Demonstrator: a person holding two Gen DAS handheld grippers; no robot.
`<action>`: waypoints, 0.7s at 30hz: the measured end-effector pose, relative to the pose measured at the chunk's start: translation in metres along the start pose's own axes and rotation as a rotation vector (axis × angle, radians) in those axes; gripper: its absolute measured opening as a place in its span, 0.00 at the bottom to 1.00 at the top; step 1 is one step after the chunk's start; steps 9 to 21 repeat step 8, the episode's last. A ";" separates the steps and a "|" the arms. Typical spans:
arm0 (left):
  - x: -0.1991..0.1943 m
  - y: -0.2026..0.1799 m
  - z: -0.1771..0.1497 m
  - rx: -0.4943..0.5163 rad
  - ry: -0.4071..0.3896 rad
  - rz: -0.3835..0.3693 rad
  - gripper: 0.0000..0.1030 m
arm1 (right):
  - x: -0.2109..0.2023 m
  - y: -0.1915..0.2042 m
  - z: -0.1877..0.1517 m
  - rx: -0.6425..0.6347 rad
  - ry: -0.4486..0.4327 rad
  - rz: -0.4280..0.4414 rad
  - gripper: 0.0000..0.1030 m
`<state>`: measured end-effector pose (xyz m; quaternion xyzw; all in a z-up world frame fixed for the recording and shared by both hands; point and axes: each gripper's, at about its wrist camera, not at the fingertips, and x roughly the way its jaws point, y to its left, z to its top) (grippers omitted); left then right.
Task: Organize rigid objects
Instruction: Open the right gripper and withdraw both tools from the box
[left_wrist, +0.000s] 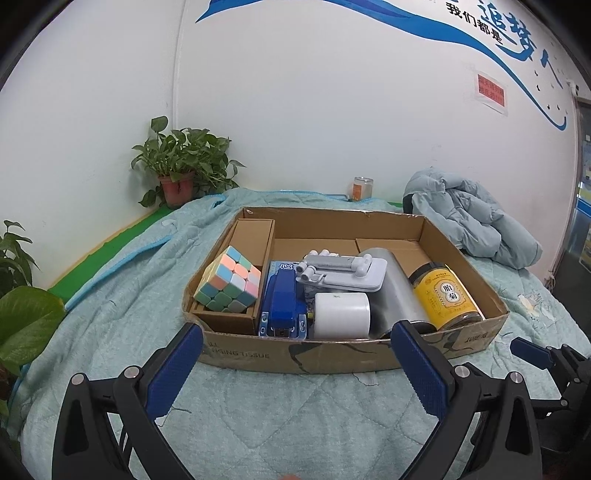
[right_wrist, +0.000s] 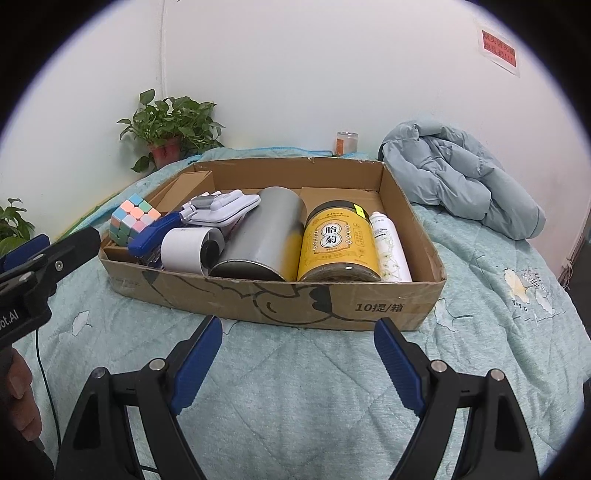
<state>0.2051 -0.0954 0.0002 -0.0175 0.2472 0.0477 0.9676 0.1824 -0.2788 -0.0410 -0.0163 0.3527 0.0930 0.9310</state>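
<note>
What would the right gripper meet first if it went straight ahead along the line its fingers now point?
Probably the cardboard box's near wall, ahead of the open right gripper; the quilt might come first, as depth is unclear.

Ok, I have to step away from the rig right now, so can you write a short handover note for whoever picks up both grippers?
Left gripper: open, empty, just in front of the cardboard box.
Right gripper: open, empty, also short of the box's front wall.
In the box, left to right: puzzle cube sitting on a small inner carton, blue stapler, white roll, grey phone stand, silver tin, yellow-labelled jar, white spray bottle.
Done: these items sit inside the box.
Left: nothing loose lies on the quilt near the box; check whether the cube should be seated lower.
</note>
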 end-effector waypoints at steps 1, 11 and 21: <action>0.001 0.000 -0.001 0.000 0.003 0.002 1.00 | -0.001 0.000 0.000 0.001 -0.003 -0.002 0.82; 0.007 0.002 -0.003 0.012 0.009 -0.025 1.00 | -0.002 0.001 0.001 -0.003 -0.007 -0.009 0.82; 0.007 0.002 -0.003 0.012 0.009 -0.025 1.00 | -0.002 0.001 0.001 -0.003 -0.007 -0.009 0.82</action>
